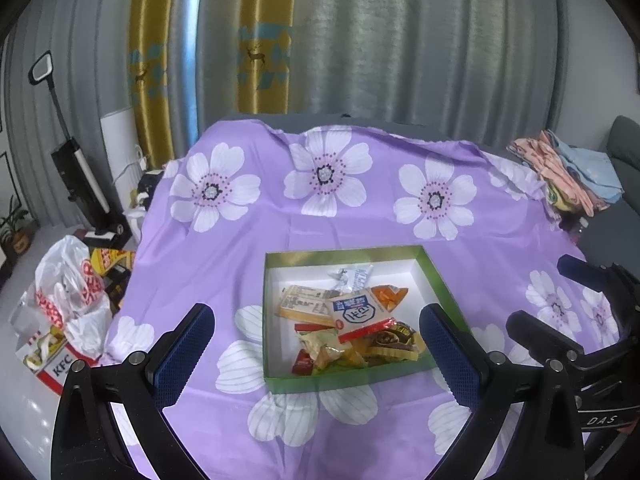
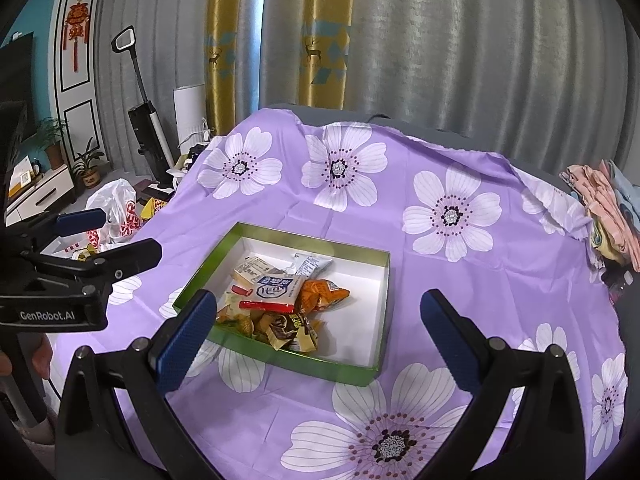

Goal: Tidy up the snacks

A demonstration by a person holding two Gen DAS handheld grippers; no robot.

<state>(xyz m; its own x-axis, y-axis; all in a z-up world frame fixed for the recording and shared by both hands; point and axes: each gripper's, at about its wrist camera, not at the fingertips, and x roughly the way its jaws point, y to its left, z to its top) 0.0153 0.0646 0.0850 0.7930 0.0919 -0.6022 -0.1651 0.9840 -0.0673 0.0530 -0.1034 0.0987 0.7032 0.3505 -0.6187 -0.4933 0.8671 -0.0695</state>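
A shallow green box (image 1: 434,276) (image 2: 362,374) with a white inside lies on the purple flowered cloth (image 1: 280,216) (image 2: 460,280). Several snack packets (image 1: 352,320) (image 2: 276,304) are piled in its near-left part: a white pack with a blue emblem (image 1: 358,312) (image 2: 276,290), an orange pack (image 1: 390,294) (image 2: 324,290), yellow and brown wrappers. My left gripper (image 1: 316,354) hovers open just before the box, nothing between its fingers. My right gripper (image 2: 316,334) is open too, above the box's near edge. Each gripper shows in the other's view, the left (image 2: 108,236) and the right (image 1: 560,300).
Folded clothes (image 1: 572,172) (image 2: 608,216) are stacked at the table's right edge. On the floor to the left sit white plastic bags (image 1: 76,292) (image 2: 116,208), a KFC box (image 1: 56,364) and an upright vacuum (image 1: 80,176) (image 2: 148,140). Curtains hang behind the table.
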